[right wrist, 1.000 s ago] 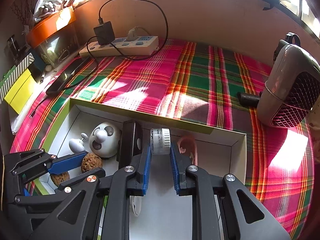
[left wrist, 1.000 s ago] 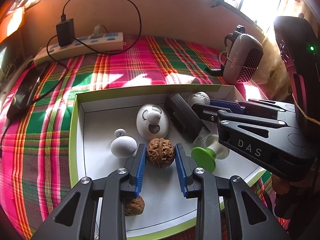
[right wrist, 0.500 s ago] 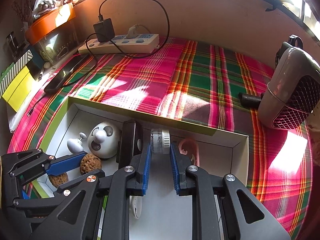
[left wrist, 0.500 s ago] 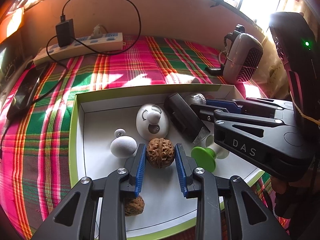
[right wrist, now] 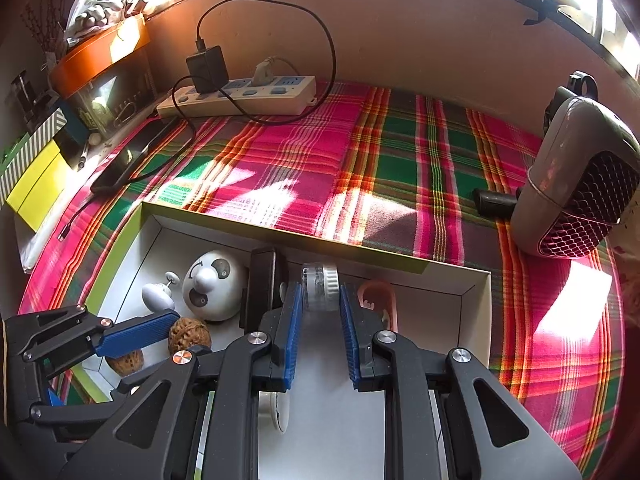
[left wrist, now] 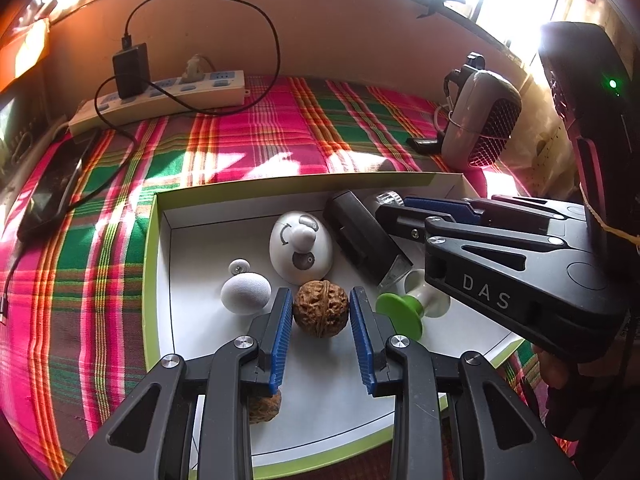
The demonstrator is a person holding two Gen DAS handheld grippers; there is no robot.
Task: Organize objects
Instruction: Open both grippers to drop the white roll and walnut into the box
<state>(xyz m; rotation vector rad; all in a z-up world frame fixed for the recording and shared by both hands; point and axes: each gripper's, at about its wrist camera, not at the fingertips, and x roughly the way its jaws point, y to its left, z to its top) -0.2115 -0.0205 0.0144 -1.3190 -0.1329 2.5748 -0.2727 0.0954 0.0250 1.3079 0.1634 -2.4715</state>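
Note:
A shallow white box with a green rim [left wrist: 149, 264] lies on the plaid cloth. My left gripper [left wrist: 321, 310] is shut on a brown walnut [left wrist: 320, 307] above the box floor. A second walnut [left wrist: 266, 407] lies under its left finger. My right gripper [right wrist: 319, 299] is shut on a small clear wheel-shaped roll [right wrist: 319, 286] near the box's far wall; it also shows in the left wrist view [left wrist: 404, 206]. In the box lie a white egg-shaped toy [left wrist: 245, 293], a white domed face toy [left wrist: 300, 246], a black block [left wrist: 360, 236], a green-capped spool [left wrist: 404, 312] and a pink piece [right wrist: 378, 300].
A power strip [left wrist: 160, 94] with a black charger and cable lies at the back. A phone [left wrist: 50, 192] lies at the left. A grey fan heater [right wrist: 576, 188] stands at the right. Yellow and striped boxes [right wrist: 32, 168] sit at the far left.
Both grippers hold their objects as before. The right gripper has shifted slightly; the roll sits a little lower against the box's far wall.

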